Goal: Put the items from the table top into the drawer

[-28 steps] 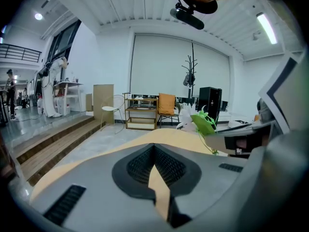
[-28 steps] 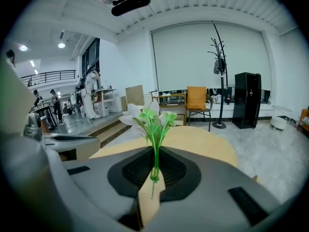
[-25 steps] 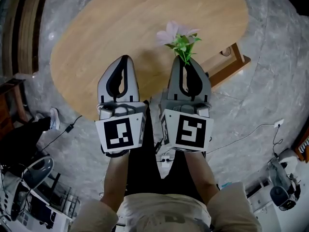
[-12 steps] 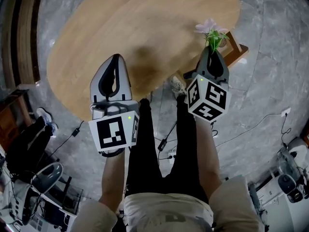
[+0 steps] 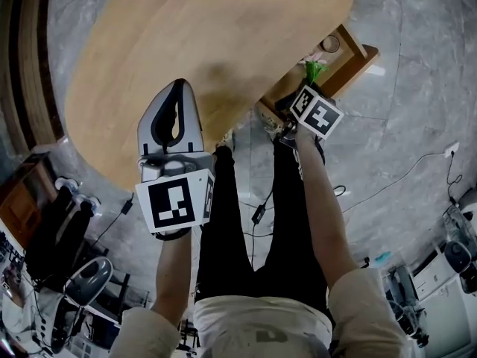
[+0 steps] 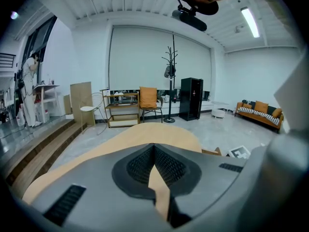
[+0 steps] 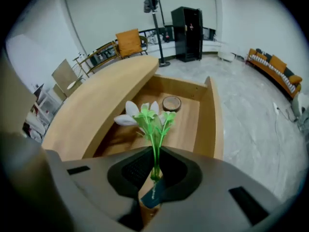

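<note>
since the flower (image 7: 147, 117) is a light, floppy sprig with soft petals that would likely crush, the thin green stem is the place to pinch it. the right gripper (image 7: 154, 178) has its jaws clamped there, low on the stem. it hangs over the open drawer (image 7: 212, 115), upper right of the head view, above a small round thing (image 7: 171, 103). the left gripper (image 6: 154, 149), jaws together and empty, sits over the table (image 5: 186, 28).
</note>
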A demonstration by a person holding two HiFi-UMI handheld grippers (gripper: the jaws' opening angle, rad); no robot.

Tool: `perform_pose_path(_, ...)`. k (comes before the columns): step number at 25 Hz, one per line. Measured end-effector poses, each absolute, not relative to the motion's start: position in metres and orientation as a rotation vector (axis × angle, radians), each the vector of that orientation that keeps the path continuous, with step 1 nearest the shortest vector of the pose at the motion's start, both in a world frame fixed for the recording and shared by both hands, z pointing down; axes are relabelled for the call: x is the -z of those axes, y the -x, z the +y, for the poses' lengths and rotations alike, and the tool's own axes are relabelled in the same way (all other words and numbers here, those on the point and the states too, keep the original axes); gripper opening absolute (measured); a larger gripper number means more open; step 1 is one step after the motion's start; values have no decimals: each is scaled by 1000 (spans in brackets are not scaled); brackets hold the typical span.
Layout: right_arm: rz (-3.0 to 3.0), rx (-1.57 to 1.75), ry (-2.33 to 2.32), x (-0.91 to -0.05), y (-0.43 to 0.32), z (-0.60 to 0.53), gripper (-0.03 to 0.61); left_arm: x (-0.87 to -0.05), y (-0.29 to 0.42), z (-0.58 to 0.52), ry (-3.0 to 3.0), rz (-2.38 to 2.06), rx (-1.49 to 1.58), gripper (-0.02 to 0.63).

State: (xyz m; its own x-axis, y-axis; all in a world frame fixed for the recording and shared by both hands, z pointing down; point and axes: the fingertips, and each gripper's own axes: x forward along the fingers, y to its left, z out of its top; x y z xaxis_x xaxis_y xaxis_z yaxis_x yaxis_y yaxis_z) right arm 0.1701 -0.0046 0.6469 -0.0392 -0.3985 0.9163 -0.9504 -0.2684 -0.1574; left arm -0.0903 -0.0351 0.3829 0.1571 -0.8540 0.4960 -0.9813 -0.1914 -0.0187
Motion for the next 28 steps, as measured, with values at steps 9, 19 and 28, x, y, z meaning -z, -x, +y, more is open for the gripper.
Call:
perform_pose_path(9,-1522,-1279,-1688,-648,-164,-13,247,-380,58,-43,-2190,-1728,-574,8)
perform_pose_path(19,-1500,-1273,-1739,-636,-171,-7,273,-376,57,-40,-2181,-1743,-564,8)
perform_pose_path(28,-1595,-1329,-1676,-606,-149,-18,264,-348,68,-44,-2162,-1830,-469,8)
